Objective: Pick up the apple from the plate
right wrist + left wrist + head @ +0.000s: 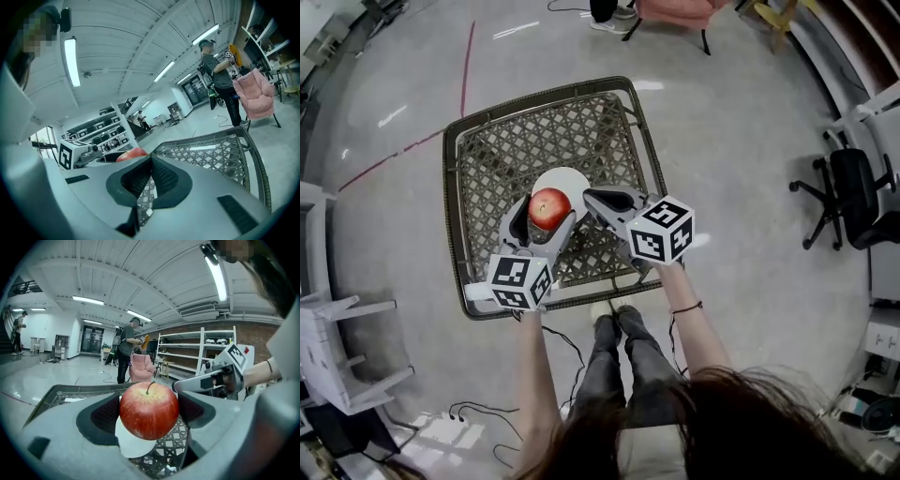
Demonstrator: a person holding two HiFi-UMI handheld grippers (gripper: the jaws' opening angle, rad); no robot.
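Observation:
A red apple is clamped between the jaws of my left gripper and hangs just above the white plate, clear of it. The plate lies on a dark woven-wicker table. My right gripper hovers just right of the apple with its jaws shut and nothing between them. From the right gripper view the apple peeks over the left jaw.
The wicker table's raised rim runs around the plate. An office chair stands on the floor at the right, white furniture at the left. A person stands by a pink armchair in the background.

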